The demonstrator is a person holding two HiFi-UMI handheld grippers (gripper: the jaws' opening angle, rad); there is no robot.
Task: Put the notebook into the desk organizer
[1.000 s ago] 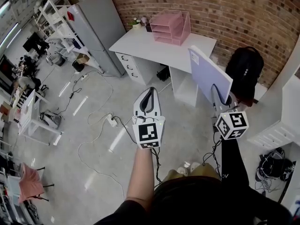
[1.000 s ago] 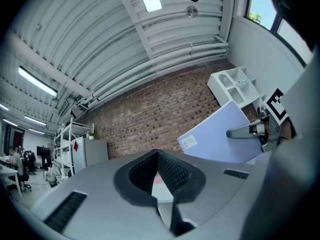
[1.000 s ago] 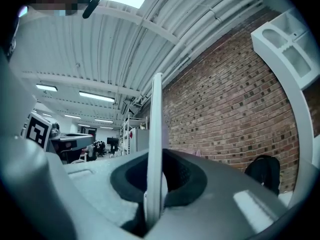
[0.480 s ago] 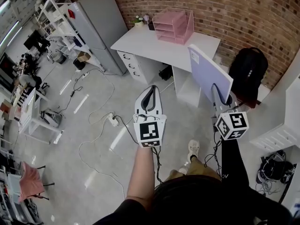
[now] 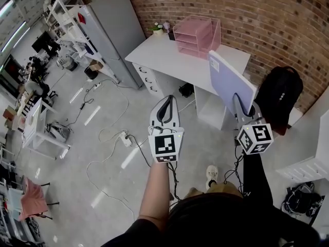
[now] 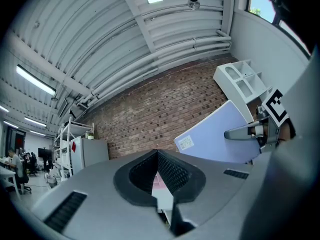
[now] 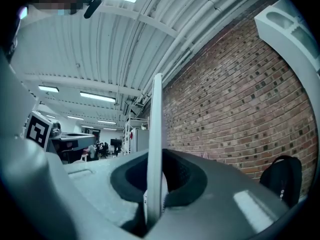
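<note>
The lavender notebook (image 5: 231, 78) stands on edge, tilted, with my right gripper (image 5: 240, 103) shut on its lower edge. In the right gripper view the notebook (image 7: 156, 149) shows as a thin white edge clamped between the jaws of that gripper (image 7: 155, 184). My left gripper (image 5: 167, 101) is held beside it at mid-frame, jaws shut with nothing in them (image 6: 157, 152). The pink desk organizer (image 5: 198, 34) sits on the white desk (image 5: 164, 50) ahead, against the brick wall. Both grippers are well short of the desk, above the floor.
A black backpack (image 5: 280, 94) leans right of the desk. A grey cabinet (image 5: 115, 27) and white shelving (image 5: 72, 14) stand to the left. Cables and a power strip (image 5: 126, 138) lie on the floor. White drawers (image 5: 308, 163) are at the right.
The desk and organizer have drawn nearer and sit lower in the head view as the person walks toward them. Both grippers keep their pose; the notebook stays gripped.
</note>
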